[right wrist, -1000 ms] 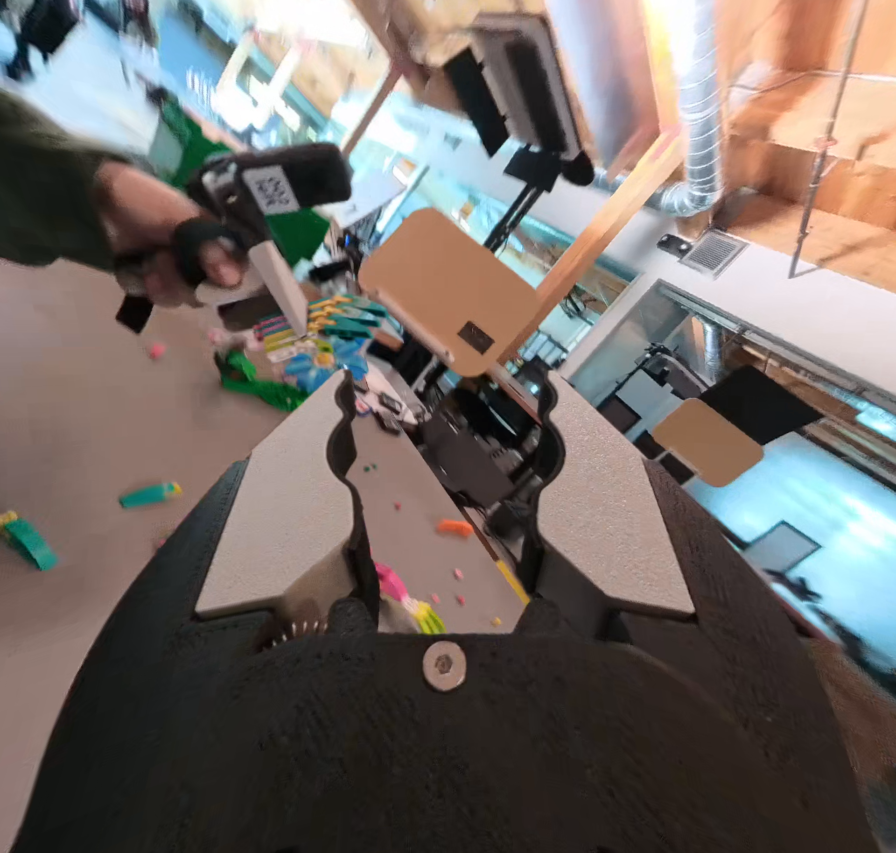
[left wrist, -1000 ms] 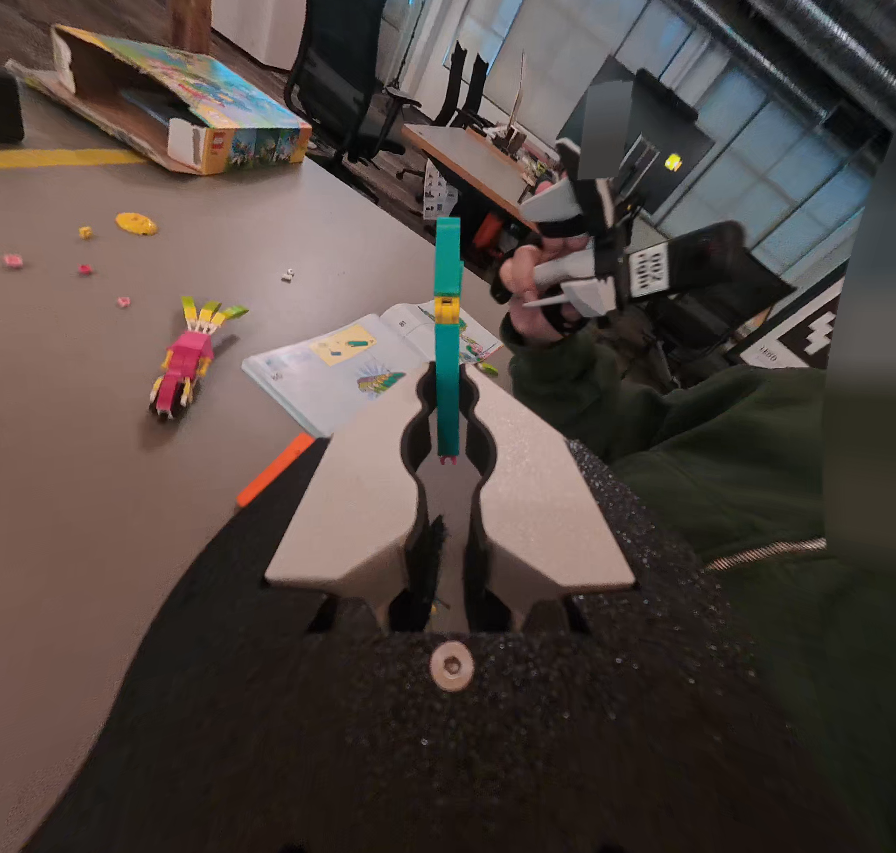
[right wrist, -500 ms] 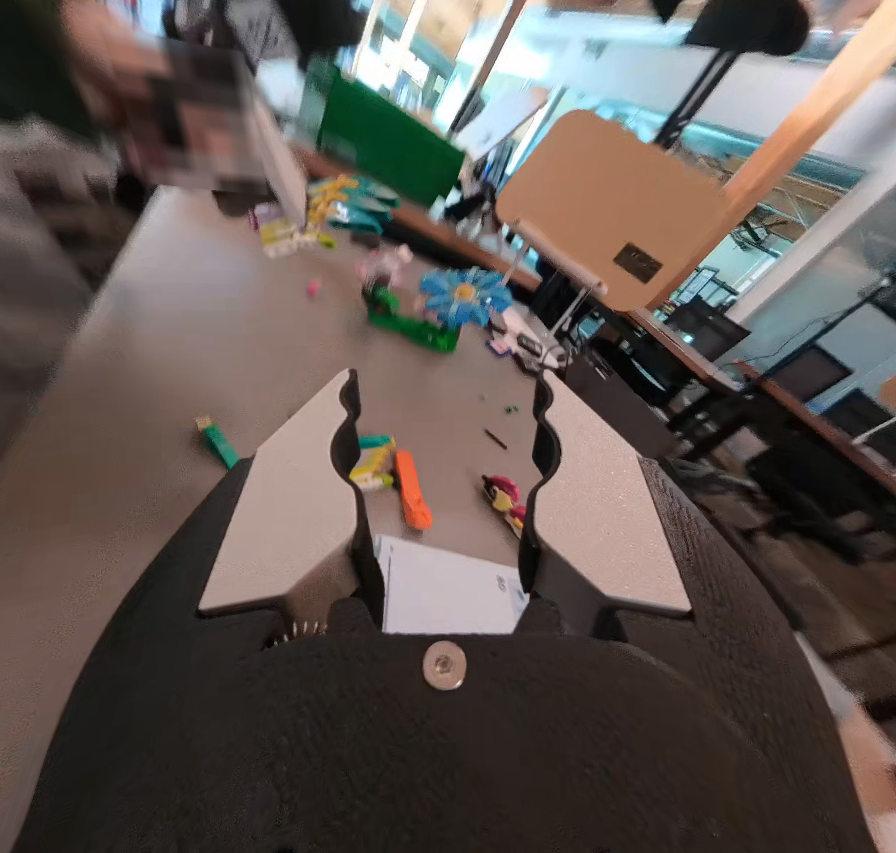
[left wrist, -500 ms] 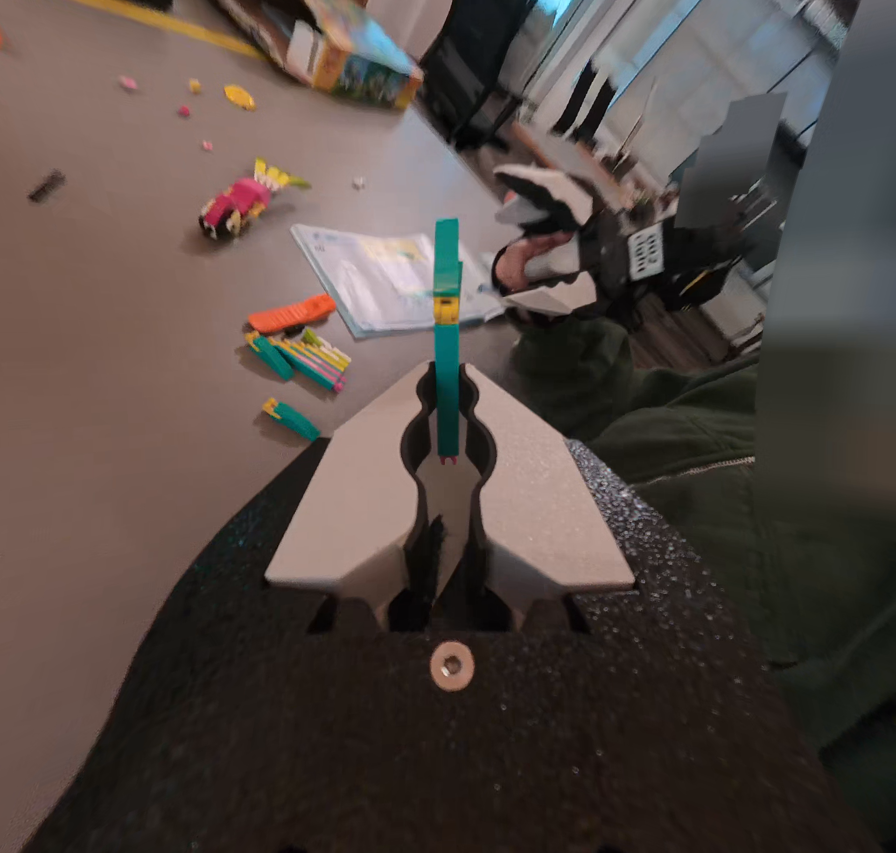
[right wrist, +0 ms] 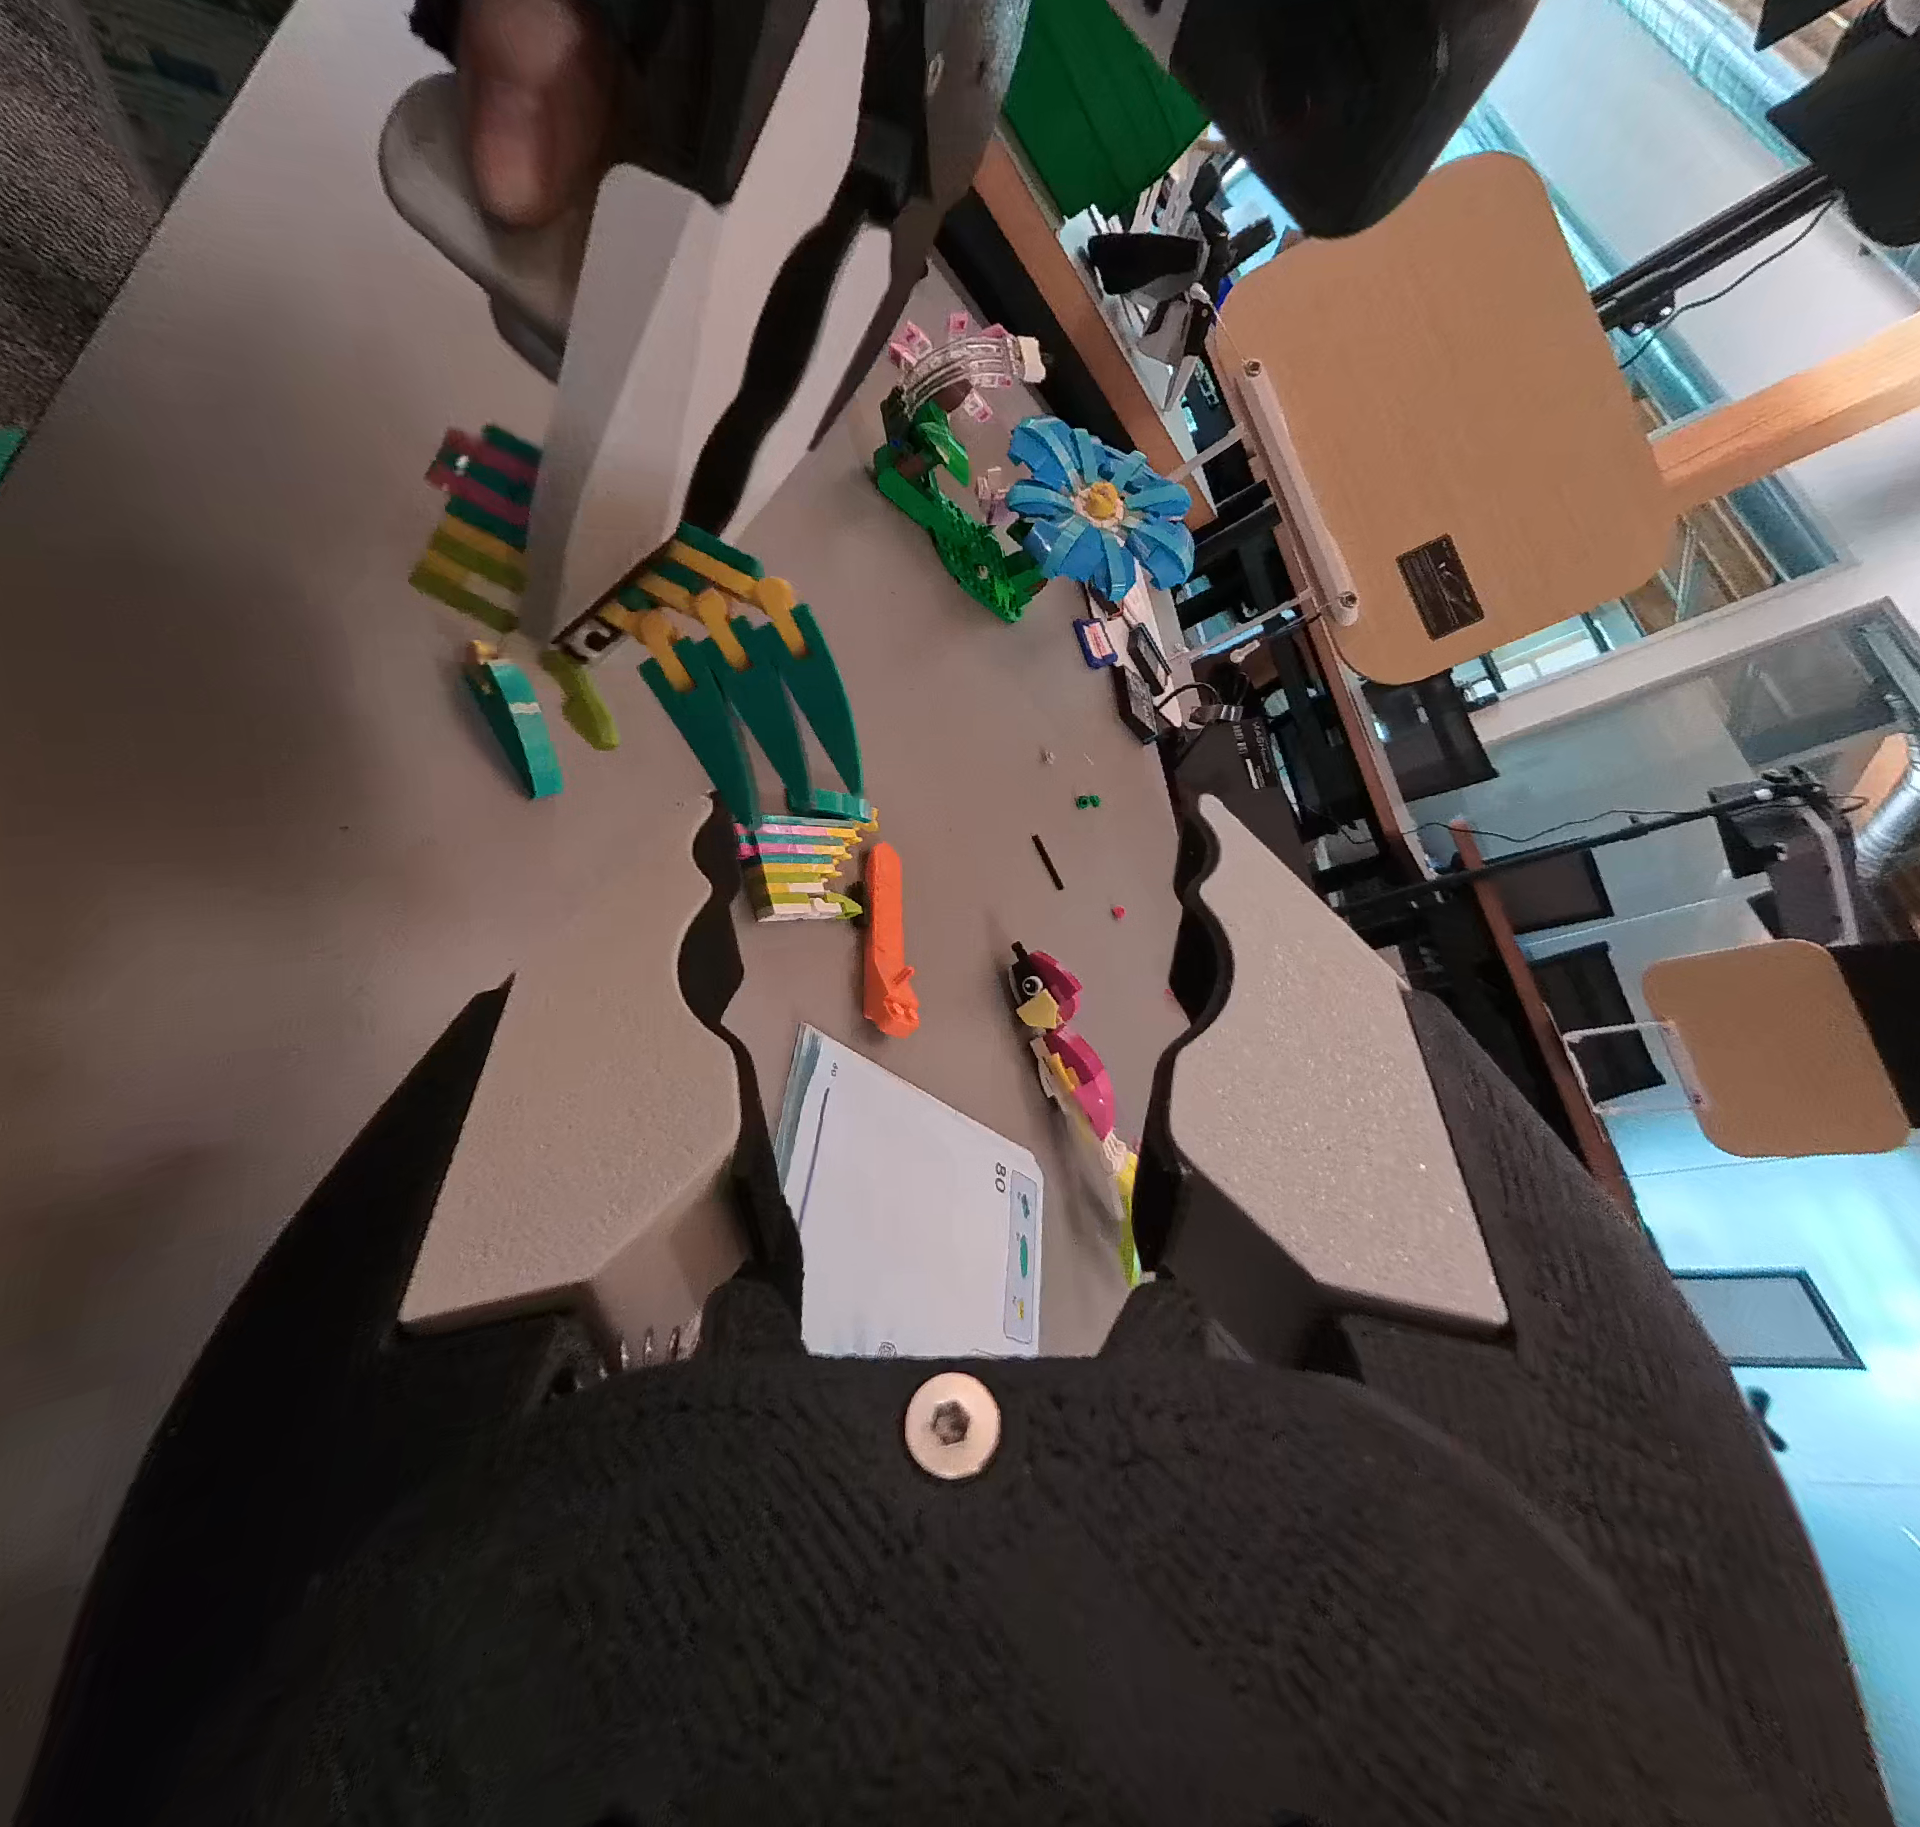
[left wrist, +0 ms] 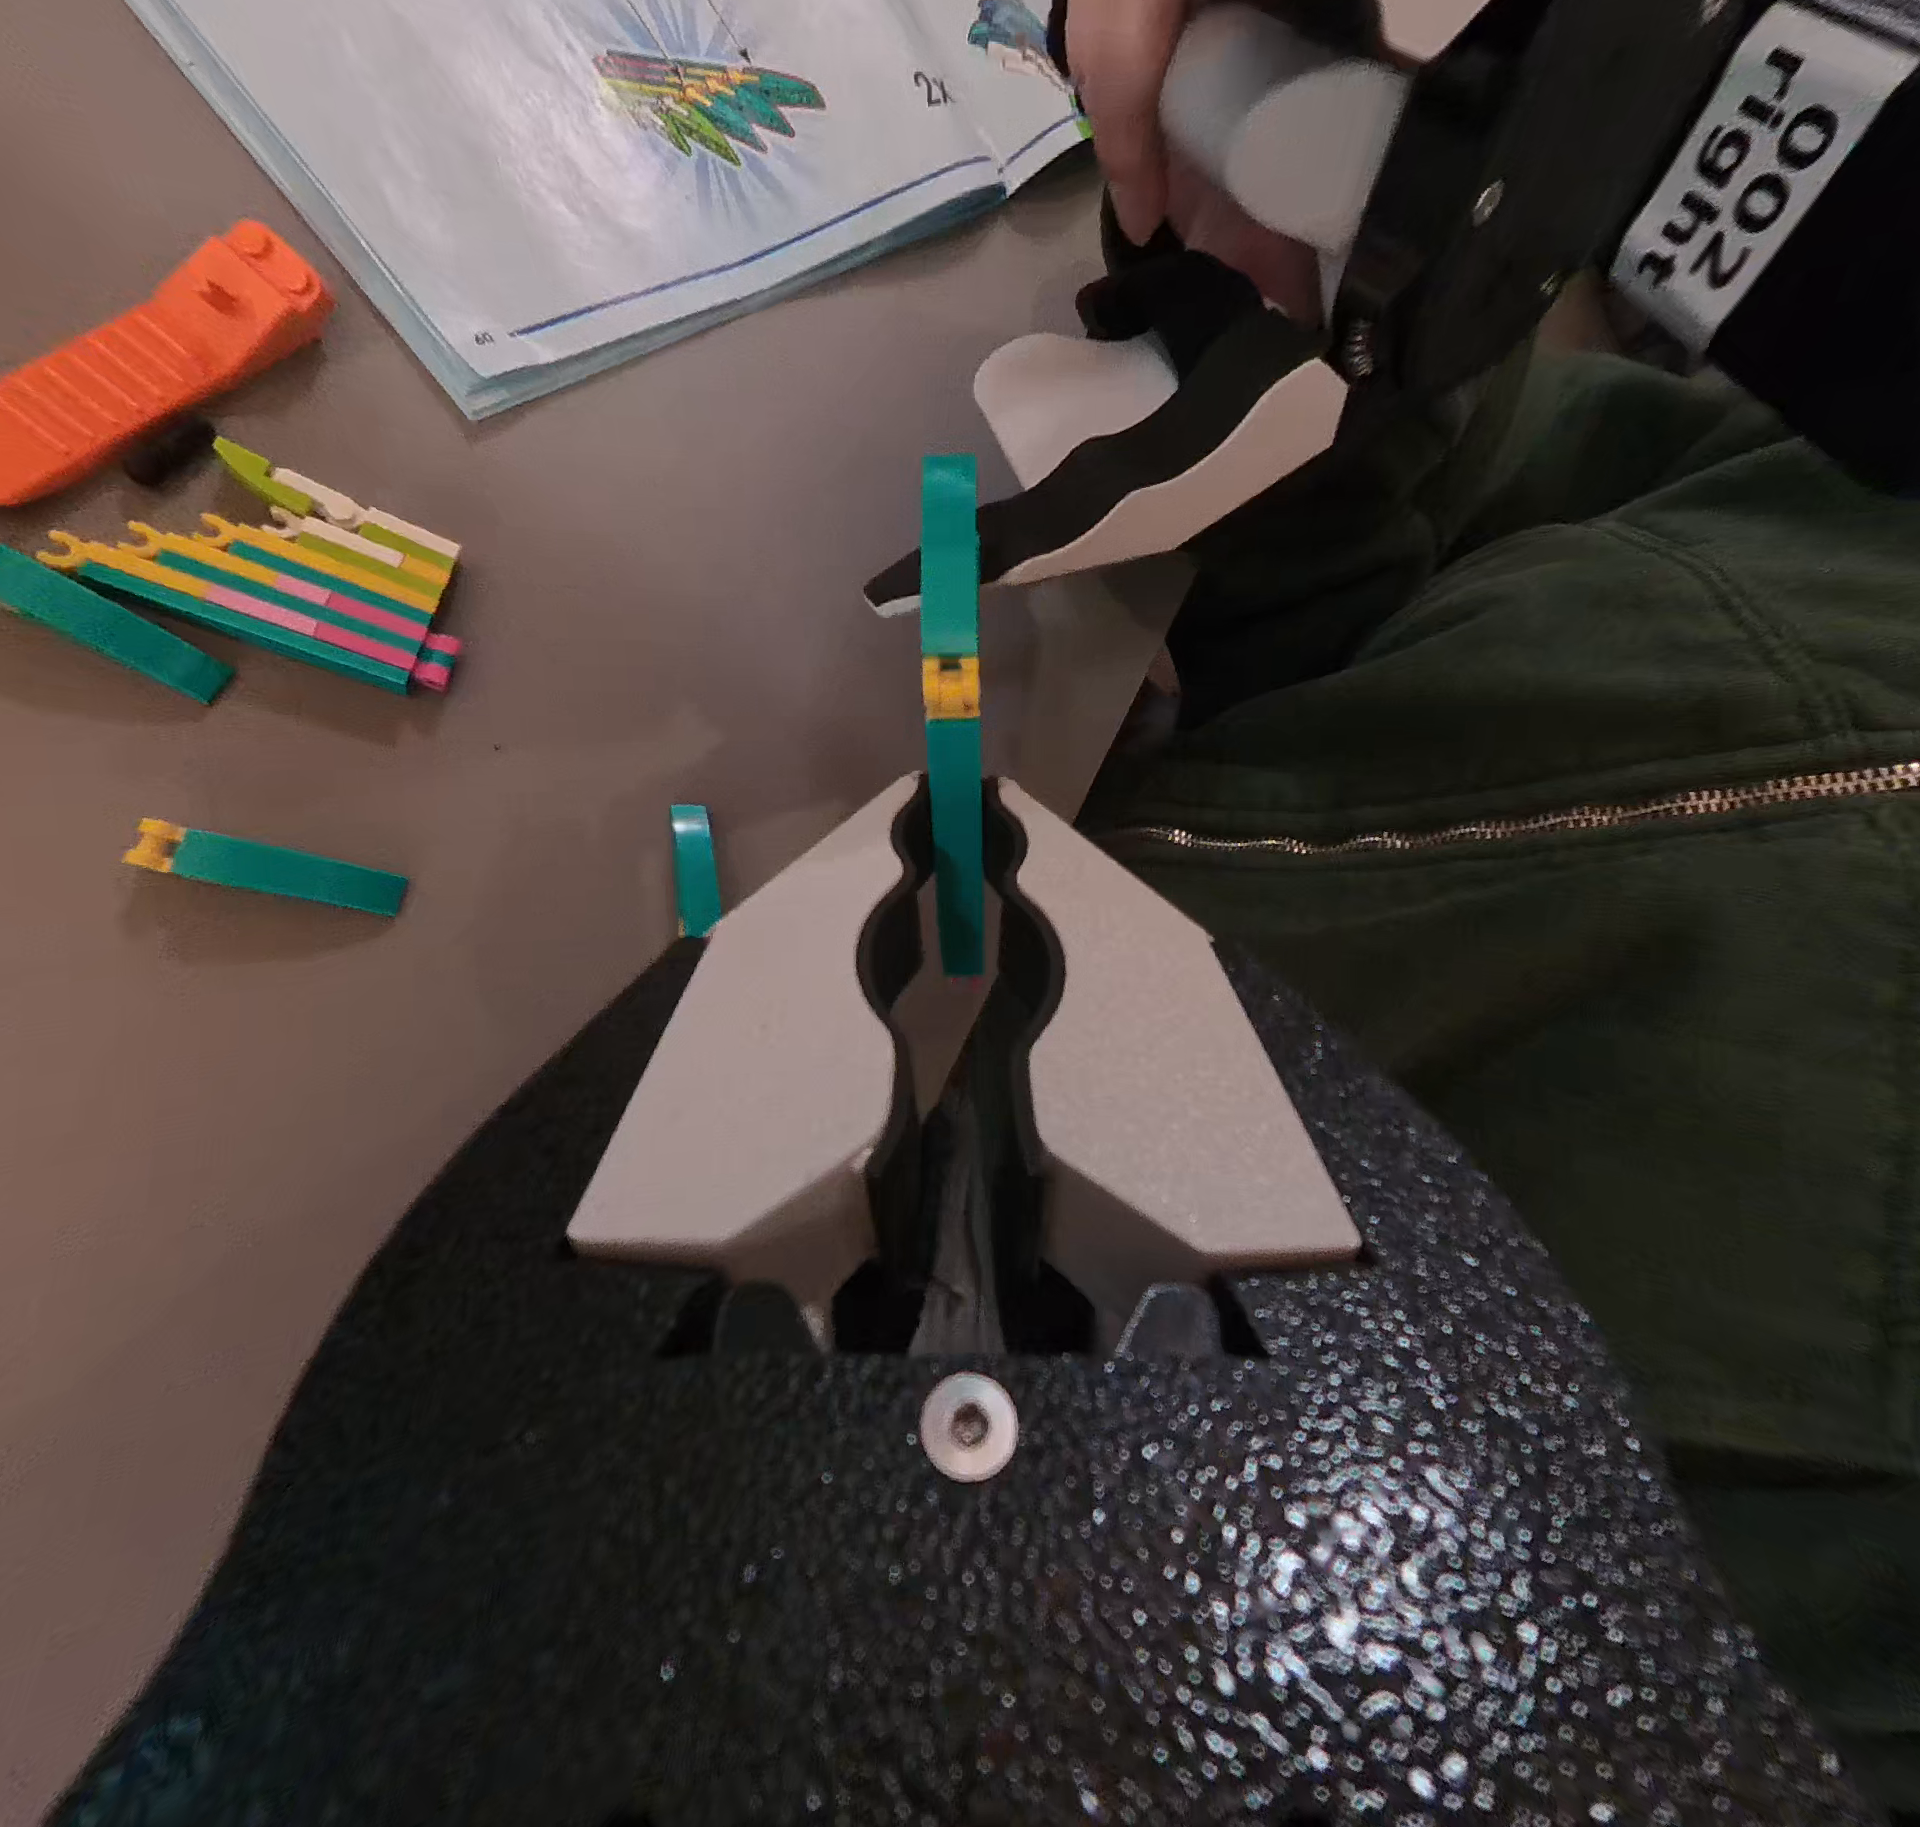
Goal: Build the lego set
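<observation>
Grey table nearer vs 0.5 s ago; left gripper still clamping teal piece, right gripper agape

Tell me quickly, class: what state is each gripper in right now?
Left gripper: shut on the teal feather piece, which stands upright between its fingers.
Right gripper: open, holding nothing.

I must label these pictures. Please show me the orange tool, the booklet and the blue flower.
orange tool [left wrist: 156, 364]: left wrist view, ribbed middle.
booklet [left wrist: 468, 115]: left wrist view, open page.
blue flower [right wrist: 1099, 501]: right wrist view, yellow centre.
</observation>
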### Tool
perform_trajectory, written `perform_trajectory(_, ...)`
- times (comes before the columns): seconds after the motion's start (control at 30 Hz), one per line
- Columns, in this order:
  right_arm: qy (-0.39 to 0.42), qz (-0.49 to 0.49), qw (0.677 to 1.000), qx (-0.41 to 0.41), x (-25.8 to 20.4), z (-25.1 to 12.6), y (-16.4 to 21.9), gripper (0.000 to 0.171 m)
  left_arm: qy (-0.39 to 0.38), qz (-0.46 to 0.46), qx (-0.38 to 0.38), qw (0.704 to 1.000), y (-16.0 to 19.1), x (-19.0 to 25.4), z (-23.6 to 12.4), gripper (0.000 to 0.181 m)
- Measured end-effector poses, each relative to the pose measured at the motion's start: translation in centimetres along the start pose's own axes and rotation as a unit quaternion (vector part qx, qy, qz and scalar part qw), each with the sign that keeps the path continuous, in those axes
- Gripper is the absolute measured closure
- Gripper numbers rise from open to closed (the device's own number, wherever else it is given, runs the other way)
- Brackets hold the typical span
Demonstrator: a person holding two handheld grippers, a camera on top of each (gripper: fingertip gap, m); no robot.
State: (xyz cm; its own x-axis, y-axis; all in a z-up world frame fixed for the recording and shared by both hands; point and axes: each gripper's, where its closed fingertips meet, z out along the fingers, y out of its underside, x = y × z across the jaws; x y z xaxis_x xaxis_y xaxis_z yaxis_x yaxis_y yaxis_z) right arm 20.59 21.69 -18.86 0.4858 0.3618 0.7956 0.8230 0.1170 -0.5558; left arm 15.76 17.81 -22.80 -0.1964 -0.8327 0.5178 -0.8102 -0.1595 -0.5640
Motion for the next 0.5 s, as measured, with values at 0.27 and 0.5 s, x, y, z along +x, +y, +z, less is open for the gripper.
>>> perform_trajectory(0.27,-0.004,0.003,1.000,-0.005,-0.1,0.0,0.0,0.085,-0.005,0.004,-0.028,1.000,0.6,0.2,1.0,0.175)
perform_trajectory(0.5,-0.007,0.010,1.000,-0.003,-0.2,0.0,-0.1,0.086,-0.003,0.010,-0.041,0.999,0.8,0.2,2.0,0.175)
